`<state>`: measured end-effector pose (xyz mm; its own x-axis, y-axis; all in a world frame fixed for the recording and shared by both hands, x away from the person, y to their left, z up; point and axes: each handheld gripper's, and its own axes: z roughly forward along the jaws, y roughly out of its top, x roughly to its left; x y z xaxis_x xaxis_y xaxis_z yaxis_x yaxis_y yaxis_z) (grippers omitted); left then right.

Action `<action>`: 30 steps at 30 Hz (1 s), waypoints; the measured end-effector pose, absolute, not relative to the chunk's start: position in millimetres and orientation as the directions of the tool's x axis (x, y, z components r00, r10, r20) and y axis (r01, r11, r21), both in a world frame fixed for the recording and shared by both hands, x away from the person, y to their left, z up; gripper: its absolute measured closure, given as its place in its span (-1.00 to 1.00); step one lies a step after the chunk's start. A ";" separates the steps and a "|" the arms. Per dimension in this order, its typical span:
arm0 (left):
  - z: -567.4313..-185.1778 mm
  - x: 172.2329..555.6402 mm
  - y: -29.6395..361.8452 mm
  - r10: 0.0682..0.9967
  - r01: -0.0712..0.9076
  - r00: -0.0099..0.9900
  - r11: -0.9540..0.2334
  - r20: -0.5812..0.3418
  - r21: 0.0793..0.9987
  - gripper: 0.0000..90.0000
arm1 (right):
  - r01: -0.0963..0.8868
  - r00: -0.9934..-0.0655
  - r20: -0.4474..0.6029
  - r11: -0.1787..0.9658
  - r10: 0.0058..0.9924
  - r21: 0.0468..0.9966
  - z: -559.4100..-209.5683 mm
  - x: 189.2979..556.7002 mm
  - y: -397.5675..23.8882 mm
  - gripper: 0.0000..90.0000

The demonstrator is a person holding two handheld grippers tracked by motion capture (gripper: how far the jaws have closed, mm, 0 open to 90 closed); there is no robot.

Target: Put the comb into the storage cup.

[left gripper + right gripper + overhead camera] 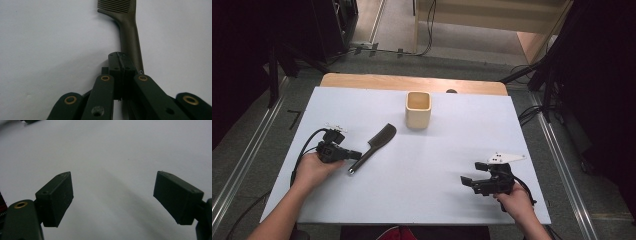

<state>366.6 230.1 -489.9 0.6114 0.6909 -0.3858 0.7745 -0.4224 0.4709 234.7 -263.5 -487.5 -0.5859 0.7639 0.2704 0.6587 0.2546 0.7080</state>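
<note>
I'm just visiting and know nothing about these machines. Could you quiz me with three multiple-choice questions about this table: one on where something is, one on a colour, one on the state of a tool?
1. Where does the comb lie relative to the cup?
A. inside it
B. on the table, nearer the person and to the left
C. behind it, at the far edge

2. What colour is the cup?
A. pale cream
B. bright red
C. dark blue

3. How do the jaws of the right gripper stand?
A. closed on the comb
B. closed on the cup
C. wide apart with nothing between them

Answers:
1 B, the high view shows the comb flat on the white surface, apart from the cup.
2 A, the cup looks pale cream.
3 C, the right gripper view shows only bare table between them.
</note>
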 end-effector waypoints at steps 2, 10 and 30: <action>-489.0 367.0 232.9 0.700 0.779 0.601 -0.404 -0.386 0.480 0.99 | 0.659 -0.586 0.270 0.255 0.764 0.708 -487.6 234.7 -263.6 -0.68; -470.9 355.1 240.9 0.664 0.769 0.601 -0.328 -0.445 0.549 0.57 | 0.659 -0.586 0.270 0.255 0.764 0.708 -487.6 234.8 -263.5 -0.68; -460.4 315.9 227.5 0.595 0.702 0.666 -0.297 -0.450 0.647 -0.26 | 0.662 -0.593 0.271 0.268 0.758 0.700 -488.8 234.8 -262.1 -0.68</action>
